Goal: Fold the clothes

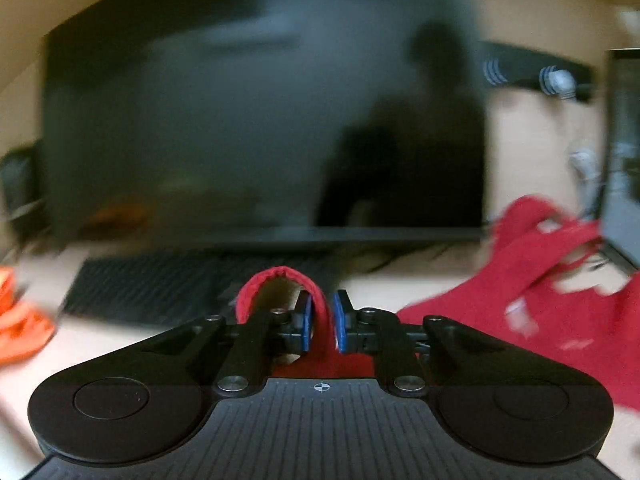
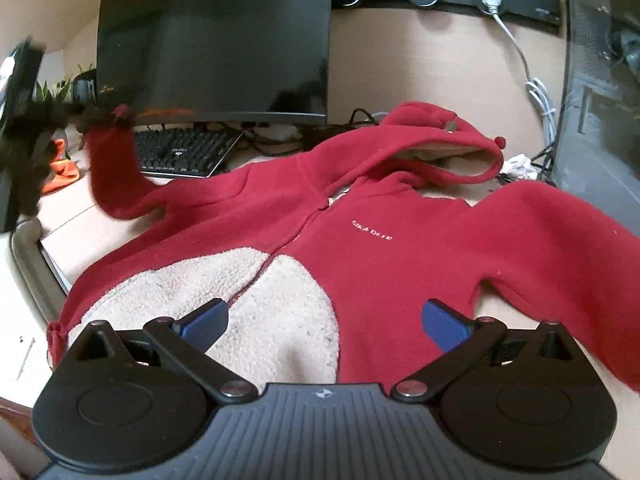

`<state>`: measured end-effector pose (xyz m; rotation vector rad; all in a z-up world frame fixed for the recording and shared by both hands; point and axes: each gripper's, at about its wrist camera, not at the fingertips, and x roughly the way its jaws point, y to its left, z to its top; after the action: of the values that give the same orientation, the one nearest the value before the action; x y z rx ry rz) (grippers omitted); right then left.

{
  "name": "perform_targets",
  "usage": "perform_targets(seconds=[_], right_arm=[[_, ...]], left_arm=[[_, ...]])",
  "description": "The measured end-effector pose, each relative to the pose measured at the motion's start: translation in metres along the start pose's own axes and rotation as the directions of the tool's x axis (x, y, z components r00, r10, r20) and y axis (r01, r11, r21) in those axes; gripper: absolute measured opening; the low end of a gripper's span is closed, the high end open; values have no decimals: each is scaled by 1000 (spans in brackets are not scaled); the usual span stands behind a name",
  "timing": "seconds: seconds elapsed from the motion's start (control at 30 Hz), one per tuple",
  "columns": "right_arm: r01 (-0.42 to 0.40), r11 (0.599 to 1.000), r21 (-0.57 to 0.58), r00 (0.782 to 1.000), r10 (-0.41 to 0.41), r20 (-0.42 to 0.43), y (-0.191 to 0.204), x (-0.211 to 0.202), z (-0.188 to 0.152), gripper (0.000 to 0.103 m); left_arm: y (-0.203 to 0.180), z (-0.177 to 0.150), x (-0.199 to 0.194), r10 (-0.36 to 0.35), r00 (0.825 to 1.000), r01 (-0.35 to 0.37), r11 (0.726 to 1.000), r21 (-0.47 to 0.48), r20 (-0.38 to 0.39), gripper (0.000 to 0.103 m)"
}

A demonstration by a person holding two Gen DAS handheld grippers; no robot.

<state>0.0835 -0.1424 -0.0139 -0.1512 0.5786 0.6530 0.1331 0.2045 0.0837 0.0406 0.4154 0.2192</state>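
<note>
Left gripper [image 1: 323, 322] pinches the cuff of the red fleece hooded jacket [image 2: 400, 216], right gripper [image 2: 324, 326] spread at lower centre; likely next, fold sleeve across chest.

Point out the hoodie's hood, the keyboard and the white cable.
hood [image 2: 444, 136]: right wrist view, red top of hood.
keyboard [image 2: 180, 152]: right wrist view, middle keys.
white cable [image 2: 520, 54]: right wrist view, stretch below the plug.

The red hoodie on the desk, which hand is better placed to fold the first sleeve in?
Left. Its gripper is already shut on a sleeve cuff, lifted off the desk. The right gripper hangs open over the hoodie, holding nothing.
</note>
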Motion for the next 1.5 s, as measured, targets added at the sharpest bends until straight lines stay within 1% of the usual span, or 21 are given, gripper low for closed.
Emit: perform_targets(seconds=[0.13,0.23,0.33,0.4,0.47,0.53,0.6,0.7,0.77,0.87,0.97,1.03,1.07,1.1,1.17,1.23,1.33,1.4,1.43,1.47,1.5], right_arm=[[12,1000,21,1000,-12,6,-4,-8,-8,103],[36,999,35,999,-36,-1,-8,-13,-13,103],[66,996,60,998,-66,-3,-15,-19,-17,103],[81,994,80,997,-81,-4,-20,-22,-19,103],[95,990,101,995,-95,-6,-25,-22,-19,103],[106,987,123,994,-106,-10,-30,-20,-19,103],[106,984,145,994,-105,-13,-34,-16,-15,103],[96,984,151,995,-97,-3,-36,-10,-4,103],[78,987,140,997,-81,10,-35,-5,7,103],[20,994,111,1000,-22,19,-28,6,30,103],[-52,994,94,999,51,16,-15,23,57,103],[-103,986,128,995,102,10,-8,40,74,103],[-141,978,155,990,142,6,-5,50,81,98],[-184,965,186,982,187,3,-2,62,88,93],[-256,930,263,963,268,-9,0,86,100,75],[-282,892,353,952,306,-14,-2,112,112,71],[-282,834,474,944,330,-18,-12,151,122,70],[-285,793,539,930,366,-46,-17,180,123,70],[-292,774,562,918,391,-61,-19,194,122,66],[-306,754,581,903,424,-74,-20,206,121,58],[-318,737,597,888,452,-86,-19,216,119,54]], left_arm=[[-52,29,22,-125,992,123,991,59,24,14],[-82,35,42,-224,974,224,974,22,-27,19],[-105,34,56,-296,950,294,955,-33,-96,29],[-112,31,56,-343,931,337,939,-66,-123,50],[-119,28,53,-389,911,379,921,-92,-139,60],[-119,23,46,-439,887,427,898,-110,-143,66],[-115,19,38,-486,862,468,872,-142,-142,81],[-98,9,20,-530,839,506,843,-182,-123,94],[-84,1,8,-548,829,520,829,-205,-113,94],[-59,-15,-7,-546,831,510,824,-245,-105,97],[-33,-36,-17,-499,858,449,846,-287,-127,98],[-18,-49,-18,-454,876,387,862,-327,-160,99],[-9,-56,-20,-438,882,362,867,-343,-175,99],[-2,-62,-21,-422,887,340,871,-355,-185,99],[11,-71,-26,-401,895,311,874,-373,-193,99],[24,-79,-33,-389,901,293,874,-388,-195,99],[41,-89,-42,-365,910,263,876,-405,-198,100],[52,-96,-49,-342,916,232,878,-419,-208,100],[56,-99,-51,-330,919,215,878,-427,-217,100],[61,-102,-52,-316,921,194,878,-437,-226,100],[67,-106,-54,-302,924,173,878,-446,-236,100]])
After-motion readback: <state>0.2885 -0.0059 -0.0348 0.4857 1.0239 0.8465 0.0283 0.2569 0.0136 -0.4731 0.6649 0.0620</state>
